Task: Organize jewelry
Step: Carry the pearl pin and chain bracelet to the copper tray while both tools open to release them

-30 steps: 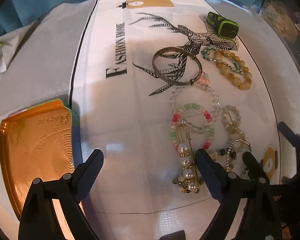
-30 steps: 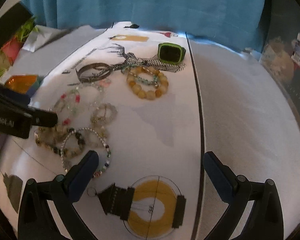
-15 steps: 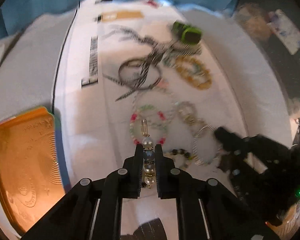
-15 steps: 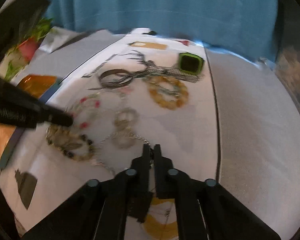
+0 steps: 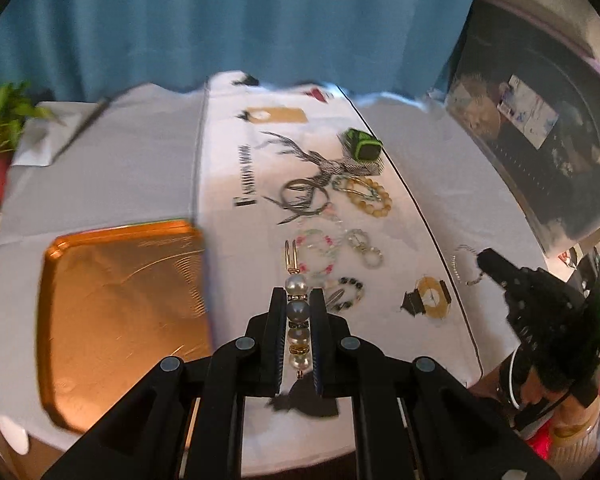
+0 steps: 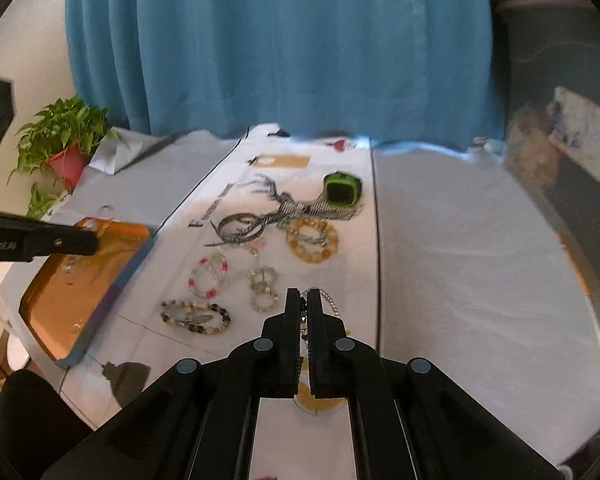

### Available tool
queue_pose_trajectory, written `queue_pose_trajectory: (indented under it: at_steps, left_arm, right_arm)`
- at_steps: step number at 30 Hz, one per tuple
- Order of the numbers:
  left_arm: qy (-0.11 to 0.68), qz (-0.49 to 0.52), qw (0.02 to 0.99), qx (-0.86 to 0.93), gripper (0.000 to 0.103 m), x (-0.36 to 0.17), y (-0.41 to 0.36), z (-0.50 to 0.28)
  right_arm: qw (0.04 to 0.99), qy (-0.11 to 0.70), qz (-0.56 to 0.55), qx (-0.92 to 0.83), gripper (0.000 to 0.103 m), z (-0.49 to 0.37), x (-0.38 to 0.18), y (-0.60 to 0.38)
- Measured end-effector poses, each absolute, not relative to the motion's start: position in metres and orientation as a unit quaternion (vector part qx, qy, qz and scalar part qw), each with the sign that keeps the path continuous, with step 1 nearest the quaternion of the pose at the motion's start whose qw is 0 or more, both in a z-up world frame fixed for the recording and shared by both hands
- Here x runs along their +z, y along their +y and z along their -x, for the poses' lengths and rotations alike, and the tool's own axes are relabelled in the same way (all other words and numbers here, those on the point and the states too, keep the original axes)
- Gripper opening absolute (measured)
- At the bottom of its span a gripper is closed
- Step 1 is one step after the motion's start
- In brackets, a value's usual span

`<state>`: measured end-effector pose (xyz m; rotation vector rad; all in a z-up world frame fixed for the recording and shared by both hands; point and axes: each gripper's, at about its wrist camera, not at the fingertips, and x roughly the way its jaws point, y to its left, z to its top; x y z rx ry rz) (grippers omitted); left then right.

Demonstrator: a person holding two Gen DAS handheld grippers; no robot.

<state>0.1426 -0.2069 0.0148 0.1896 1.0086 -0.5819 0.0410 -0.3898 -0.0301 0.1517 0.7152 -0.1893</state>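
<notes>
grippers above jewelry-strewn cloth: left gripper clamps pearl pin, held off table beside orange tray; right gripper pinches thin chain, lifted clear; remaining bracelets lie on cloth.

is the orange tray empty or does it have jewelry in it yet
Empty, as far as both views show. The orange tray shows only bare embossed metal, and the pearl pin is clamped in the left gripper.

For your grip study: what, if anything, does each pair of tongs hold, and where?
Left tongs: pearl pin, clamped along its pearls. Right tongs: thin bead chain, pinched near one end.
</notes>
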Motion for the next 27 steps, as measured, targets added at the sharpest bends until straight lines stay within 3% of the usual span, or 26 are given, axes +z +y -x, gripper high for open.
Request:
queue_pose_trajectory:
  at_steps: [16,27]
  left_arm:
    - [0.431,-0.097,0.871,-0.214,0.009,0.025,-0.078,-0.017]
    - [0.412,-0.083,0.886,-0.198,0.009,0.026,-0.035,0.016]
  right_arm:
    - [0.934,0.347,-0.051,-0.065,0.003,0.052,0.025,-0.279]
    - [0.933,0.359,-0.024,0.003,0.003,0.095,0.034,-0.194]
